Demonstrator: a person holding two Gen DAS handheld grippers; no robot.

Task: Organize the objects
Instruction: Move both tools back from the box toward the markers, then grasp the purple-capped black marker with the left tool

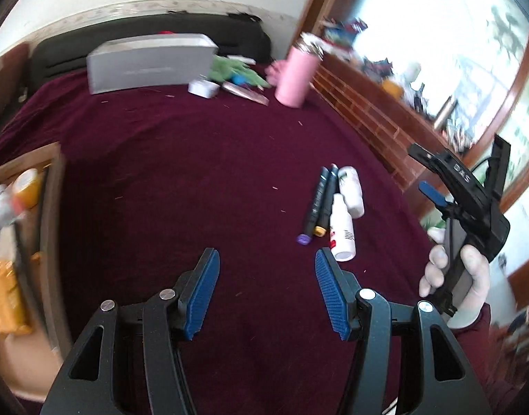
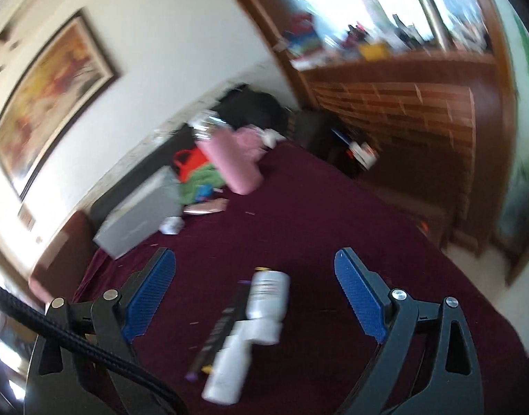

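Observation:
Two dark markers (image 1: 318, 204) and two small white bottles (image 1: 344, 228) lie together on the maroon cloth (image 1: 195, 159). My left gripper (image 1: 266, 288) is open and empty, just left of and nearer than this cluster. The right gripper (image 1: 428, 178) shows at the right of the left wrist view, held in a gloved hand above the cloth's right edge. In the right wrist view my right gripper (image 2: 256, 288) is open and empty above the white bottles (image 2: 261, 306) and the markers (image 2: 223, 332), which are blurred.
A wooden tray (image 1: 55, 228) with several items sits at the left. At the far side are a grey box (image 1: 150, 64), a pink tumbler (image 1: 297, 76), green cloth (image 1: 230, 71) and small items. A brick wall (image 1: 375, 110) and a window ledge run along the right.

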